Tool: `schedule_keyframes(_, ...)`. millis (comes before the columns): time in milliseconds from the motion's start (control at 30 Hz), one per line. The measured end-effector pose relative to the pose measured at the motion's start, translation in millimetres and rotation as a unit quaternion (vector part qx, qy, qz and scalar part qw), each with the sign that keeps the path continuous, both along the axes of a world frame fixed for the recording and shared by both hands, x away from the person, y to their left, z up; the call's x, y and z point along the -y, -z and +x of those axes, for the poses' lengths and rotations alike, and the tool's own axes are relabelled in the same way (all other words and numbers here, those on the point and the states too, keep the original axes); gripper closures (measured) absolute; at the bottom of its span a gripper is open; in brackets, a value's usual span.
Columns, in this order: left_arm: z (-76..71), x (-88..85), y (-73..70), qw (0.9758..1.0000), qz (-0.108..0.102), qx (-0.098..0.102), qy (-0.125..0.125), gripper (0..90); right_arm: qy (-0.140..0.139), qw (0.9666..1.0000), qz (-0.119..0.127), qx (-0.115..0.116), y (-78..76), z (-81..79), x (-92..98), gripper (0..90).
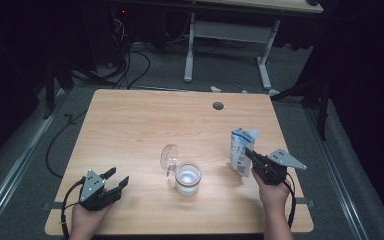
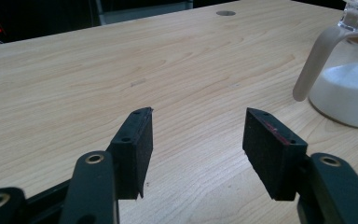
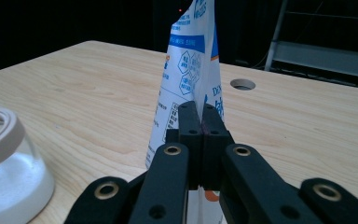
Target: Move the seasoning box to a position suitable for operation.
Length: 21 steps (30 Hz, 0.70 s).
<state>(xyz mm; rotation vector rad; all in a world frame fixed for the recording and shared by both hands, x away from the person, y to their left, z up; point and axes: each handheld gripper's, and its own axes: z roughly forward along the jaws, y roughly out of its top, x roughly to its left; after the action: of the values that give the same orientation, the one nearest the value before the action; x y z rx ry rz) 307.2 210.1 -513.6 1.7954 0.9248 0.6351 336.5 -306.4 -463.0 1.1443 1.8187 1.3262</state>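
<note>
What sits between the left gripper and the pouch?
The open glass jar, lid flipped back, stands between the left gripper and the pouch in the high view.

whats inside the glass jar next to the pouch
The glass jar holds a white granular powder, filling roughly its lower half; its hinged lid stands open. Whether anything is buried beneath the powder cannot be seen.

Dark room, grey floor [image 1: 350, 165], second desk [image 1: 230, 30]

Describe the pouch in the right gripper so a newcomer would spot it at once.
On the wooden table, look toward its right side, right of the glass jar. There a white pouch with blue print stands upright, pinched in the right gripper. It is the one printed, soft-sided thing.
</note>
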Motion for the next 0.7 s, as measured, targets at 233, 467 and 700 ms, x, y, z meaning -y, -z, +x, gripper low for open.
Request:
schedule_keyframes(233, -3.1, -2.3, 1.3, 1.0, 0.0, -0.002, -0.003, 43.2, 0.011, 0.9999, -0.004, 0.005, 4.1, 6.7, 5.5, 89.9)
schedule_keyframes(467, -4.0, -2.7, 1.4, 1.0, -0.001, -0.001, -0.003, 43.2, 0.019, 0.9998, 0.0, 0.005, 7.2, 11.7, 9.7, 90.0)
schedule_keyframes(700, -4.6, -0.9, 1.5, 1.0, 0.0, -0.002, -0.001, 43.2, 0.02, 0.9998, 0.003, 0.002, 13.0, 17.0, 13.4, 89.9)
